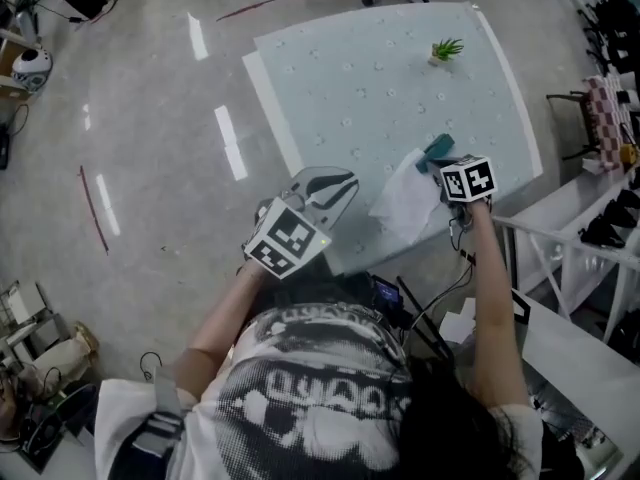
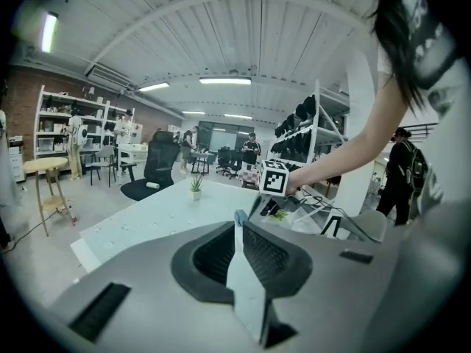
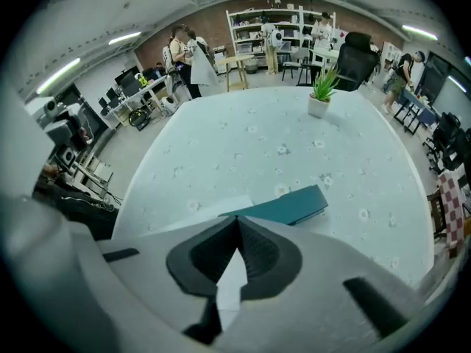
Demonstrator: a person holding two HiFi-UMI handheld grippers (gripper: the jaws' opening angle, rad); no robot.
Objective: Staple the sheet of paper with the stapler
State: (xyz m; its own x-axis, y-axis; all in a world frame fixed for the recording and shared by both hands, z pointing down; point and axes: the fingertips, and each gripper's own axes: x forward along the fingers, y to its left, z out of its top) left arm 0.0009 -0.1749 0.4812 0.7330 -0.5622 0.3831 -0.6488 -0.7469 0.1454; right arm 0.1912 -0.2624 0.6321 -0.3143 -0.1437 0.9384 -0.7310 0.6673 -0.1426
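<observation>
**Right tongs pinch the paper next to the stapler**

The left tongs (image 2: 241, 218) are on the left, at the near edge of the table (image 1: 330, 78); their two jaws are pressed together and hold nothing; they point out across the table top and a little down; their black-and-white cube (image 1: 288, 240) sits close to the person's body, over the shiny grey floor (image 1: 150, 168).

To the right of them is the sheet of paper (image 1: 403, 203); it is white and rumpled; it lies near the table's front right corner, and its near part hangs over the table's edge. The stapler (image 1: 437, 148) is blue-green; it lies on the table at the far end of the paper; it may touch the paper or be just beside it, I cannot tell which.

The right tongs (image 3: 237, 219) come next, at the right edge of the paper; they point steeply down; their jaws are closed tight and pinch the paper's edge. In the right gripper view the stapler shows just past the jaw tips, with white paper to its left. The right cube (image 1: 468, 180) sits on top of these tongs, just right of the stapler in the head view; a bare arm reaches out to each pair of tongs.

Far back on the table, well apart from the rest, stands a small green plant (image 1: 445, 50) in a white pot.
</observation>
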